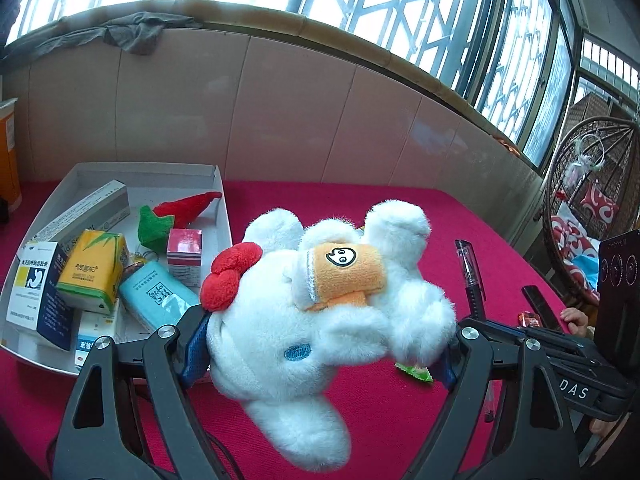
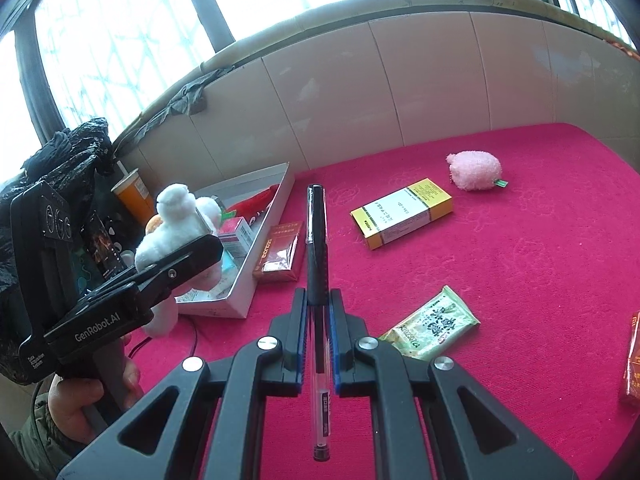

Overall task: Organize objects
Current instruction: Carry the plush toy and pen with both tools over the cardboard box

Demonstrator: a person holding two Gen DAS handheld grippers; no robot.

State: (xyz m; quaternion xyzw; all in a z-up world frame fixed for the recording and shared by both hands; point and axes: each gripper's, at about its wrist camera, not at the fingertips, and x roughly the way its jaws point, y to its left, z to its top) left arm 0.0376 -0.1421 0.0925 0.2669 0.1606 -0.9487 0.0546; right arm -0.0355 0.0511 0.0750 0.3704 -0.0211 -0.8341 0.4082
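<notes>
Beside the white box's (image 1: 224, 200) right wall: left hand-held gripper (image 1: 320, 344) pinching white plush toy (image 1: 320, 308), carry step; next, lower into box. Right view: right hand-held gripper (image 2: 318, 300) clamping pen (image 2: 317, 240) above red desk (image 2: 520, 240).

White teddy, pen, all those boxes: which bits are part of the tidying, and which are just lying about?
Part of the tidying:
left claw holding white plush
right claw holding pen
white tray
yellow box
pink plush
green sachet

Lying about:
orange cup
black bag
</notes>
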